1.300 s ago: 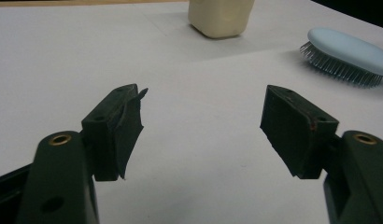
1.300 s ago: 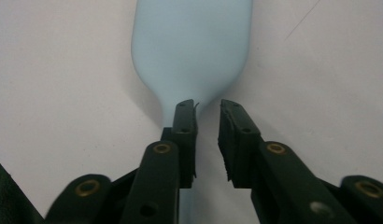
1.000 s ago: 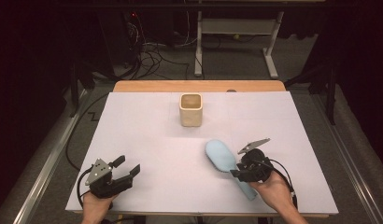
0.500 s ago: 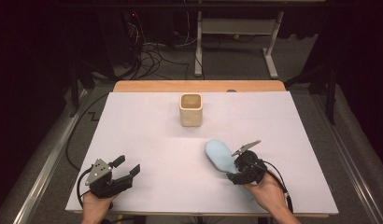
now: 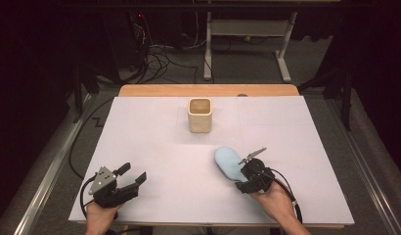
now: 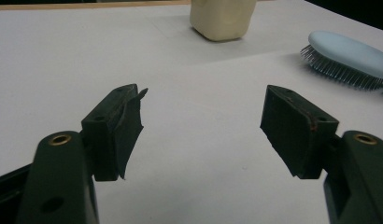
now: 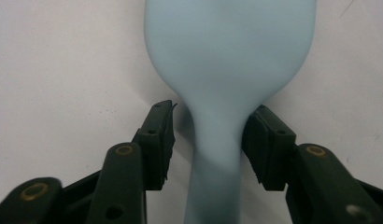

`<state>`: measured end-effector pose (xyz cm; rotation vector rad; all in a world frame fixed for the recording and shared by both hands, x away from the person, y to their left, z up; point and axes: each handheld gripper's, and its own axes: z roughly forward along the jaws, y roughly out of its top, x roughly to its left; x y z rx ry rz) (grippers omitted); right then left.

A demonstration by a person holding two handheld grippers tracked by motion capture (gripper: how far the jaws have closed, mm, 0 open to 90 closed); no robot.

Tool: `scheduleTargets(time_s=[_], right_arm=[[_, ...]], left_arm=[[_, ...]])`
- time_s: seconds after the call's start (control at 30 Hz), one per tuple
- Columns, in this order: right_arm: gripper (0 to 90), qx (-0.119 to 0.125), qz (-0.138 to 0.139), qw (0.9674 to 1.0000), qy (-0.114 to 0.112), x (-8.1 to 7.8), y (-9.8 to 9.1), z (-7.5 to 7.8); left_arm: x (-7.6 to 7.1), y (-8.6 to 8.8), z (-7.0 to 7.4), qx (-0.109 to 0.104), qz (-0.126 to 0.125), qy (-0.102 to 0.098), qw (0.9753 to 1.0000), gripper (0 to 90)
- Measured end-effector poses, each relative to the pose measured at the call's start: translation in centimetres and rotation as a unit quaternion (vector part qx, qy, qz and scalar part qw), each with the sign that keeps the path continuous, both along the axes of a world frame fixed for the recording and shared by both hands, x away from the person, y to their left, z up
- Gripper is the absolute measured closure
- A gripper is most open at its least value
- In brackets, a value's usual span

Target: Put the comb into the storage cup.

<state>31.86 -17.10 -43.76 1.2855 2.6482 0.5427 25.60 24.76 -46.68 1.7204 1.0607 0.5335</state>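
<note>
A light blue hairbrush (image 5: 227,161) lies bristles down on the white table sheet (image 5: 154,142), its head pointing away from me. My right gripper (image 5: 242,178) straddles the brush's handle (image 7: 213,154) just behind the head. Its jaws have just been closing. The right pad (image 7: 266,140) touches the handle and the left pad (image 7: 157,140) stands a little off it. My left gripper (image 5: 133,172) rests at the near left, open with nothing between its jaws (image 6: 203,116). The brush (image 6: 348,53) shows off to its right.
A cream square cup (image 5: 200,115) stands upright at the far middle of the sheet, also ahead in the left gripper view (image 6: 222,18). A wooden table edge (image 5: 208,90) runs behind it. Cables and a desk frame lie on the floor beyond.
My right gripper has shifted slightly left over the brush handle and its jaws stand closer around it. The brush, cup and left gripper have not moved.
</note>
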Motion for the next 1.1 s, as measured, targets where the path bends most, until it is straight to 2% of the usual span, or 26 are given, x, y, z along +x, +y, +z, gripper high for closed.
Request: scheduleTargets(time_s=[0.17, 0.4, 0.5, 0.77, 1.03, 1.07, 1.1], right_arm=[[65.6, -0.009, 0.004, 1.0, -0.001, 0.26, 0.01, -0.09], [67.5, -0.025, 0.009, 0.9997, -0.001, 0.4, 0.21, -0.05], [68.3, -0.022, 0.009, 0.9997, 0.003, 0.52, 0.13, -0.05], [69.9, -0.029, 0.019, 0.9994, -0.002, 0.53, 0.18, -0.05], [70.3, -0.018, 0.024, 0.9996, -0.004, 0.5, -0.13, -0.05], [70.3, -0.018, 0.015, 0.9997, 0.0, 0.35, -0.04, -0.01], [70.4, -0.018, 0.021, 0.9996, -0.003, 0.42, -0.09, -0.02]], left_arm=[[0.0, 0.0, 0.01, 0.0, 0.0, 0.0, 1.0, 29.8], [0.01, -0.02, 0.0, 0.001, -0.001, 0.0, 1.0, 29.8], [-0.01, -0.02, 0.01, 0.002, -0.001, 0.0, 1.0, 29.8], [0.04, -0.02, 0.0, 0.001, 0.0, 0.0, 1.0, 29.8], [0.02, -0.04, 0.0, 0.001, 0.001, 0.0, 1.0, 29.9], [0.04, -0.05, 0.0, 0.001, 0.0, 0.0, 1.0, 29.9], [0.04, -0.06, 0.0, 0.002, 0.0, 0.001, 1.0, 29.9]])
